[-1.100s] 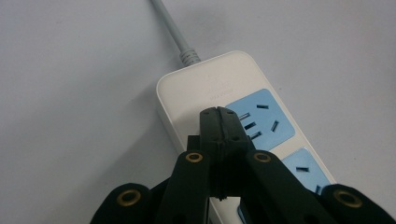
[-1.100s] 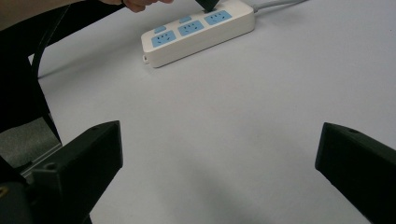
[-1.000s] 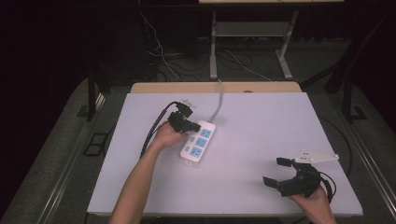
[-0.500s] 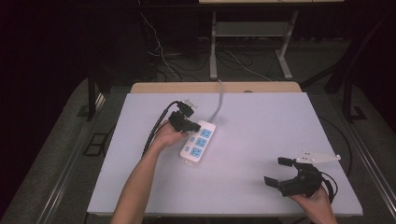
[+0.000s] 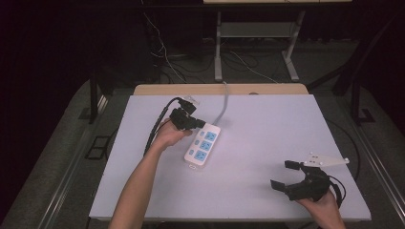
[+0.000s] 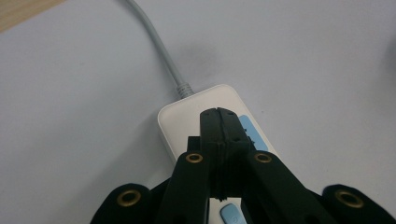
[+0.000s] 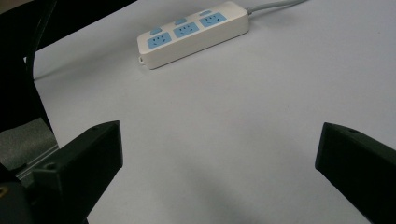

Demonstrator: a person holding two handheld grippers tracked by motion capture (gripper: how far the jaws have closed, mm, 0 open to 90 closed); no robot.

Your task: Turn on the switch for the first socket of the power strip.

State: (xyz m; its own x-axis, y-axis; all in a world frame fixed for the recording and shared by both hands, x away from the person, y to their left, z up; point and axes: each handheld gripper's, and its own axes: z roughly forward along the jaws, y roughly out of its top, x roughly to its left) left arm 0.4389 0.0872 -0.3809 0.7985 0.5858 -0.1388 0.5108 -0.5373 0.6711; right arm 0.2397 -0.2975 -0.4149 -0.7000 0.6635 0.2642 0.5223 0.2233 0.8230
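Jaws pressed together with nothing between them, the left gripper (image 5: 191, 120) tips onto the cord end of the power strip (image 5: 202, 146) at frame centre, seemingly to press its switch, while the right gripper (image 5: 292, 176) waits wide open and empty, lower right.

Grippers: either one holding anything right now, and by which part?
Neither holds anything. The left gripper is shut with nothing between its jaws, its tips over the cord end of the power strip. The right gripper is open above bare table.
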